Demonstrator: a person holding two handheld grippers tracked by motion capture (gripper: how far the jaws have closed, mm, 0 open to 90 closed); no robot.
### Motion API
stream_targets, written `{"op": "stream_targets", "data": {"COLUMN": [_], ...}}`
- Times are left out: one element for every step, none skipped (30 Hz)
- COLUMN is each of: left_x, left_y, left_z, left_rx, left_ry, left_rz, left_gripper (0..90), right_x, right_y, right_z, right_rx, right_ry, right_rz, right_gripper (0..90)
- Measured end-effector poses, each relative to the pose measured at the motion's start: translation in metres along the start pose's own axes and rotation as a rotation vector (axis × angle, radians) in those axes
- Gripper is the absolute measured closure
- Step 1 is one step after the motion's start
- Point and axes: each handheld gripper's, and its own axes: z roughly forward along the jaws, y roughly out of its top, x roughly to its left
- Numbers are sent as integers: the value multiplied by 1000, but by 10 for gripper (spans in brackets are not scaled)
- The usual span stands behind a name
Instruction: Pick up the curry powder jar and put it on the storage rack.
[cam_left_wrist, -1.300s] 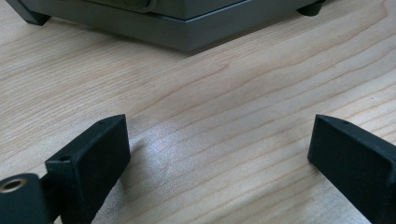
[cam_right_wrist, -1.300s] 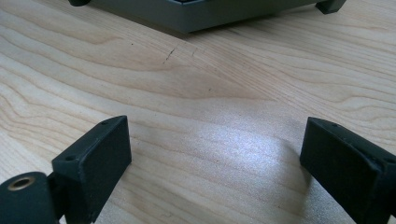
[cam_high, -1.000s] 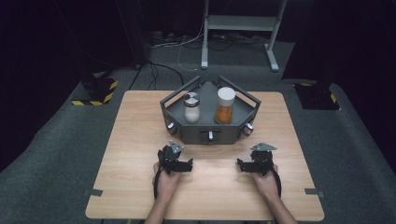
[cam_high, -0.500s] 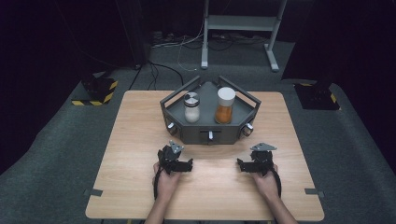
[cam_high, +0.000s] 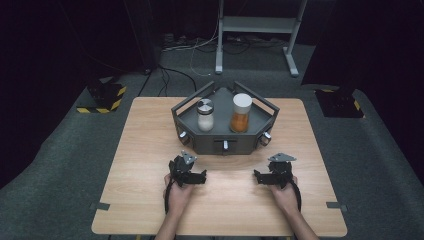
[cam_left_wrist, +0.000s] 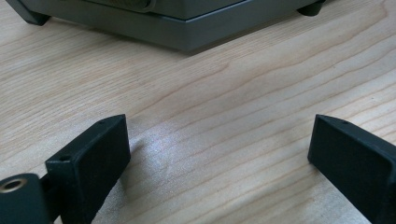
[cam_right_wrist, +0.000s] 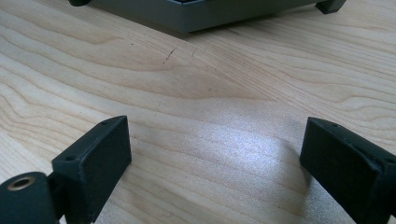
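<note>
Both hands are resting on the near half of the wooden counter (cam_high: 150, 150), each one holding a tool and pointing it inward and toward the grey tray (cam_high: 223, 141) standing at the far middle. The left tool (cam_high: 200, 176) is sitting with its jaws spread wide and nothing between them; in the left gripper view only bare wood grain is lying between the pads, with the tray's lower edge just beyond. The right tool (cam_high: 258, 176) is sitting the same way, wide and empty, over bare wood. This is looking like a ready pose, both tools parked level and symmetrical just short of the tray. Inside the tray, a small jar with a silver cap (cam_high: 205, 115) is standing upright at left, holding something white, and a taller jar with a white cap (cam_high: 241, 113) is standing at right, holding something orange; the two are near but apart. The raised rails are probably keeping them from sliding off. No label, brand or writing is readable on either jar or on the tray.
</note>
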Motion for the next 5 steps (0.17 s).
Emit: {"op": "stream_targets", "data": {"left_x": [0,0,0,0,0], "left_y": [0,0,0,0,0], "left_z": [0,0,0,0,0], "left_rx": [0,0,-1,0,0], "left_ry": [0,0,0,0,0], "left_rz": [0,-1,-1,0,0], "left_gripper": [57,57,57,56,57], "right_x": [0,0,0,0,0], "right_y": [0,0,0,0,0], "right_z": [0,0,0,0,0], "right_rx": [0,0,0,0,1], "right_ry": [0,0,0,0,0], "right_rz": [0,-1,0,0,-1], "right_gripper": [83,83,83,83,83]}}
